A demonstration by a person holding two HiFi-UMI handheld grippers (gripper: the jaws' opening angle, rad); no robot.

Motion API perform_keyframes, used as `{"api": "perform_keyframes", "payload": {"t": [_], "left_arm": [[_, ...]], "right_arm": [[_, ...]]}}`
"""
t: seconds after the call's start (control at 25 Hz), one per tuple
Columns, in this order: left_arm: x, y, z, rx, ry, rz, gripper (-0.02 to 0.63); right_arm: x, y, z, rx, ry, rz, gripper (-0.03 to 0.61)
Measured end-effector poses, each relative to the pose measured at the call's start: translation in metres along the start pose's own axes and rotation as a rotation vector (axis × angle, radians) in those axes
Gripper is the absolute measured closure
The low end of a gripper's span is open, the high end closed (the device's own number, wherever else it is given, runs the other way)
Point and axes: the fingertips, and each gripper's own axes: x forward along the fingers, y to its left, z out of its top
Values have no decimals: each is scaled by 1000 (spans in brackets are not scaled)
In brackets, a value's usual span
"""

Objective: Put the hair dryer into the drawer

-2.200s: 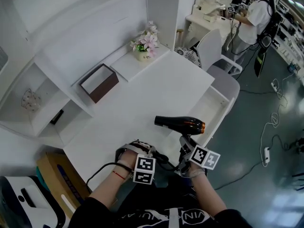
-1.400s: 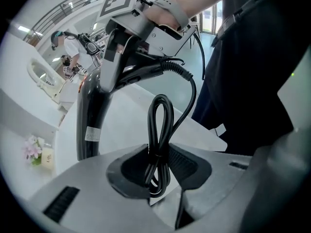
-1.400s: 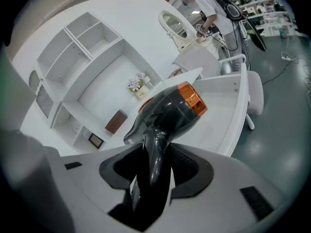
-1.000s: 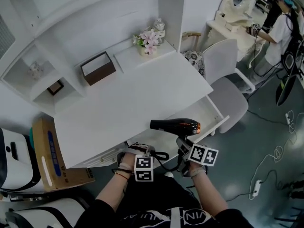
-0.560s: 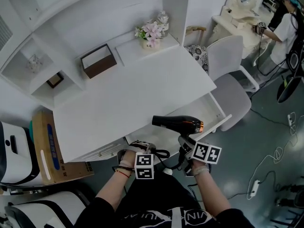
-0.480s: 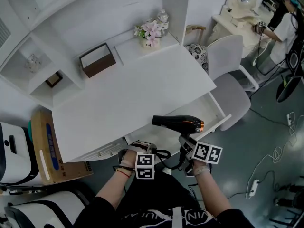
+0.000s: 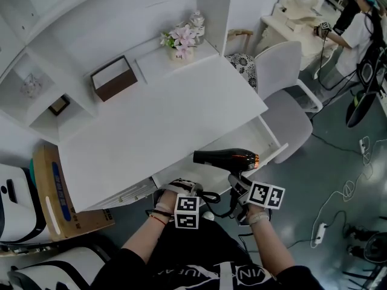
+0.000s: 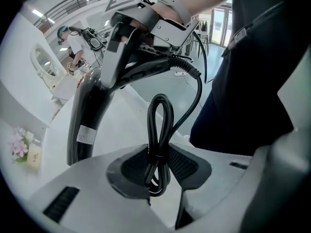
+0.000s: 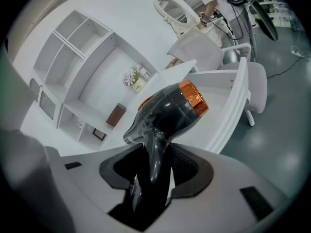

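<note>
– Cord check on the left first: our left gripper (image 8: 158, 168) is clamped on the folded loop of the power cord (image 8: 160, 125), with the loop pinched between the pads. Anyone read it differently?

– Nope, same here. Moving right, our right gripper (image 9: 153, 176) is closed around the handle of the hair dryer (image 7: 227, 158). It's up in the air, nozzle toward 9 o'clock, orange end toward 3.

– So we're mid-carry, nothing placed yet?

– We'd say so. The drawer (image 7: 261, 139) is pulled out from under the desk (image 7: 163, 119). In the head view the dryer overlaps its front rim, with bare drawer floor showing at about 2 o'clock from it. We can't tell how high it hangs.

– Next move?

– Our guess is both hands slide toward 2 o'clock together. Then we lower the body inside the walls, feed the cord in after it, and only then let go.
</note>
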Motion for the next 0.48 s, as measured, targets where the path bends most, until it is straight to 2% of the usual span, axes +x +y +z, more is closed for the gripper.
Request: {"api": "perform_keyframes", "payload": {"t": [0.12, 0.48], "left_arm": [[2, -2, 3, 2, -5, -13, 491], [5, -1, -6, -84, -22, -31, 491]], "right_arm": [[0, -6, -2, 8, 14, -17, 403], [30, -14, -7, 8, 131, -74, 403]]}}
